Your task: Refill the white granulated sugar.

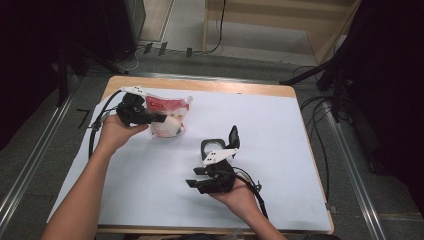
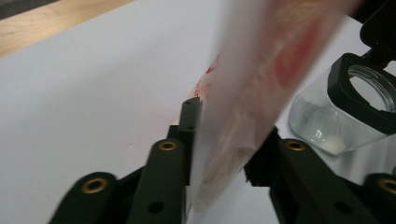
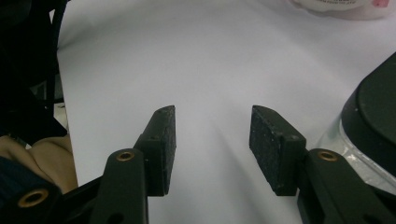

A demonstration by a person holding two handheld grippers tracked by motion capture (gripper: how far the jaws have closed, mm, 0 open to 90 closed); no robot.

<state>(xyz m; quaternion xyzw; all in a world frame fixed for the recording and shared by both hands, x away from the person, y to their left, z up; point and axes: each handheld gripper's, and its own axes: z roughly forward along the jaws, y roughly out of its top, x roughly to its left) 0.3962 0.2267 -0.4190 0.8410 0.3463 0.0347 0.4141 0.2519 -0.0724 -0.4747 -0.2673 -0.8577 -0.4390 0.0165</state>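
A soft red-and-white pouch (image 1: 172, 107) stands at the back left of the white sheet, pinched at its left side by my left gripper (image 1: 159, 118). In the left gripper view the jaws of the left gripper (image 2: 229, 135) are shut on the blurred pouch (image 2: 261, 70). A clear jar (image 1: 214, 146) with a black flip lid standing open sits near the middle of the table. My right gripper (image 1: 194, 177) is just in front of the jar, pointing left. Its jaws (image 3: 212, 135) are open with only paper between them, and the jar (image 3: 373, 116) lies at their right.
A white sheet (image 1: 280, 130) covers most of the wooden table (image 1: 200, 84). Cables trail from both grippers. Beyond the table lie a grey floor, dark stands and wooden furniture. The jar (image 2: 336, 121) is right of the pouch in the left gripper view.
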